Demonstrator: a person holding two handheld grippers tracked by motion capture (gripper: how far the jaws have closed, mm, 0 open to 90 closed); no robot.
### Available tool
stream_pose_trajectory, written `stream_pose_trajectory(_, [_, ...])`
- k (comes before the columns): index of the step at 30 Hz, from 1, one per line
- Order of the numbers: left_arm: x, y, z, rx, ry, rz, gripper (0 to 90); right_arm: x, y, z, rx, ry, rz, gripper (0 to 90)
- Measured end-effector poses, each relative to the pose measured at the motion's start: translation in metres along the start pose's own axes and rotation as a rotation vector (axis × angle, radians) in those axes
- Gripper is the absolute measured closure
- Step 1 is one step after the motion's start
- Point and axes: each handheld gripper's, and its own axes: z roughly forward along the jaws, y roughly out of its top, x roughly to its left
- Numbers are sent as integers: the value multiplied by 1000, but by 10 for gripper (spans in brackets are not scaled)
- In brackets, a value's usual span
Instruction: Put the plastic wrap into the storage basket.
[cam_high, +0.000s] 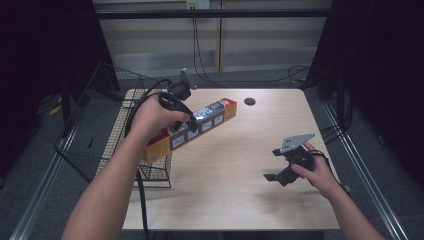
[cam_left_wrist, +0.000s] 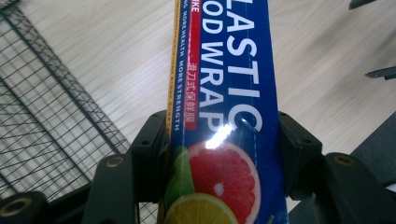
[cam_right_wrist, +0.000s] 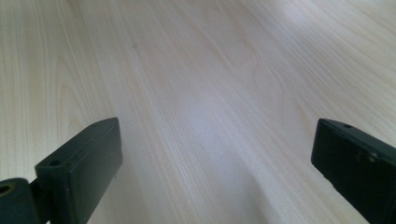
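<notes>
High view: your left gripper (cam_high: 192, 123) clamps the plastic wrap box (cam_high: 192, 129) mid-length for balance, lifted between wire basket (cam_high: 100, 135) and counter (cam_high: 240, 165); right gripper (cam_high: 275, 176) hovers, jaws wide, unladen.

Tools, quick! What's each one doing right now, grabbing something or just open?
Left tool: shut on the plastic wrap box, held at the wire basket.
Right tool: open, holding nothing, over the bare table.
</notes>
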Motion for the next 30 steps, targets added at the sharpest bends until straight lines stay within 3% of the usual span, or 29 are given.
stream_pose_trajectory(3, [6,-2,-6,-15,13,-37,446,1,-2,1,5,4,-11,17])
stream_pose_trajectory(11, [20,-6,-20,-2,40,-89,446,0,-5,-1,0,2,-7,17])
stream_pose_trajectory(15, [24,-6,-26,-4,60,-109,446,0,-6,-1,-2,-7,-6,16])
stream_pose_trajectory(19, [28,-7,-31,-20,56,-145,447,1,-7,-1,-2,-9,-8,16])
stream_pose_trajectory(30, [39,-7,-42,-30,113,-219,446,0,-8,0,-4,-8,-9,16])
